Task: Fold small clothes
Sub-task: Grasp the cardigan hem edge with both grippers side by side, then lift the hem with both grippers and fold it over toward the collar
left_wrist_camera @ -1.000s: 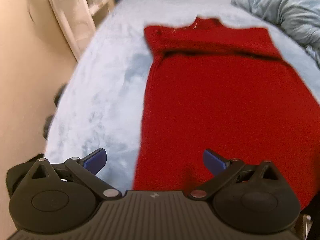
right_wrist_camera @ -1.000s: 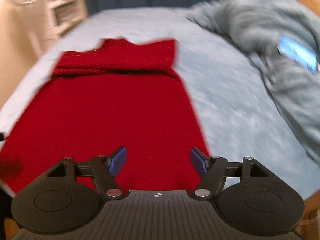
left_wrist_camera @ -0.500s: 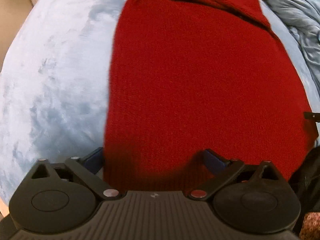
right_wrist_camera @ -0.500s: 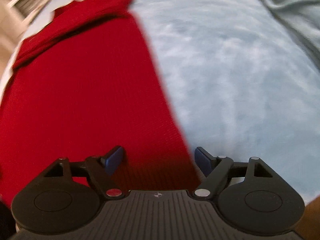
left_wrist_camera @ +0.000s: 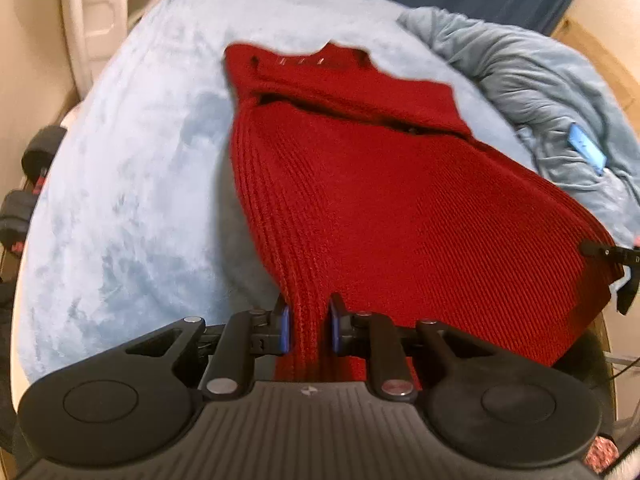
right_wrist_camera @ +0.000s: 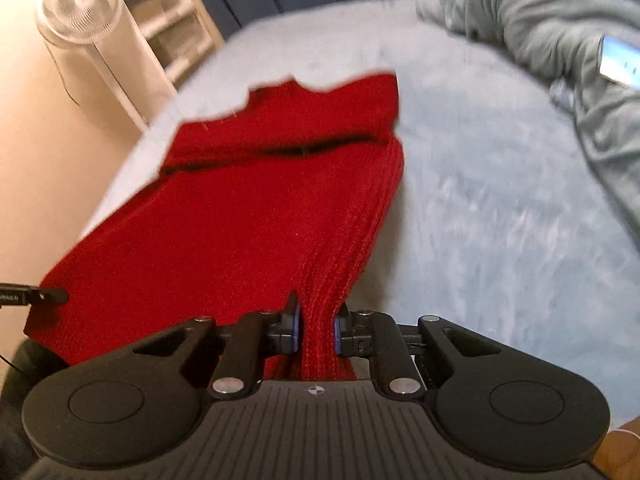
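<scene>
Left gripper [left_wrist_camera: 306,328]: jaws have just been closing; now pinching a bunched corner of the sweater [left_wrist_camera: 380,200] hem, lower centre of the left wrist view.
Right gripper [right_wrist_camera: 316,330]: jaws have just been closing too; pinching the other hem corner, knit gathered between the blue pads [right_wrist_camera: 295,330], lower centre of the right wrist view.
Sweater: red ribbed knit, spread over the bed [left_wrist_camera: 132,168]; collar end lies flat near the top centre of both views, near end lifted off the bed toward the grippers.
Sleeves: seem already folded across the chest, forming a band just below the collar.
Other things: rumpled blanket [left_wrist_camera: 540,92] at upper right with a blue phone [left_wrist_camera: 587,148] on it; fan [right_wrist_camera: 78,4] at upper left of the right wrist view.
Done: sleeves apparently tucked in; both hem corners gripped.
Left: carry the hem up to the collar, lay it down, release, perhaps fold once more.
Progress: about midway, by my judgement.
</scene>
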Motion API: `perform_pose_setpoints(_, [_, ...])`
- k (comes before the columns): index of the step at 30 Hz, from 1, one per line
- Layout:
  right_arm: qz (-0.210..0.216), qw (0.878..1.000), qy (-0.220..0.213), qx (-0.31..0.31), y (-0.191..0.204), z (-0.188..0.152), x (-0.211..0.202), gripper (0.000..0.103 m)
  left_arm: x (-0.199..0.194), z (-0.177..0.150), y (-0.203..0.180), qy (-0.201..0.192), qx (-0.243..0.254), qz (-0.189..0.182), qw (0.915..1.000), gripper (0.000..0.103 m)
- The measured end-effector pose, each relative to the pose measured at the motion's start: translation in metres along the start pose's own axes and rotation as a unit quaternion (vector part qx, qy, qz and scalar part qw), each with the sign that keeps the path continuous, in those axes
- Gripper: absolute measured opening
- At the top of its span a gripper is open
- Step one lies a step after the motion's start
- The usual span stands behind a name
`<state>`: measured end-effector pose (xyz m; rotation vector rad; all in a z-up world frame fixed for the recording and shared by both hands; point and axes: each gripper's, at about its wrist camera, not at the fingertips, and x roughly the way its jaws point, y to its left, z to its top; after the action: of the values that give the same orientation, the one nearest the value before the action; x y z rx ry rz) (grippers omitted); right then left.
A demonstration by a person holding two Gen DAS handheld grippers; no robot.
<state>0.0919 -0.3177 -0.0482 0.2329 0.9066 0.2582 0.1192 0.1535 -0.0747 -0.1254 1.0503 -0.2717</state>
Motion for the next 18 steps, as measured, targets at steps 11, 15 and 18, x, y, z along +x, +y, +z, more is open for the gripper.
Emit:
perform_pose_setpoints(11, [0.021, 0.995, 0.037, 0.092, -0.008, -0.114, -0.058, 0.015, -0.034, -0.098, 0.010, 0.049, -0.024, -0.026, 0.9982, 0.020])
perform_pose_setpoints(15, [0.029, 0.990, 0.035, 0.131, -0.020, -0.107, -0.060, 0.015, -0.029, -0.093, 0.021, 0.055, -0.046, -0.031, 0.9970, 0.020])
perform_pose_setpoints(18, [0.039, 0.988, 0.039, 0.142, -0.020, -0.073, -0.054, 0.015, -0.029, -0.066, 0.023, 0.045, -0.060, -0.045, 0.9962, 0.020])
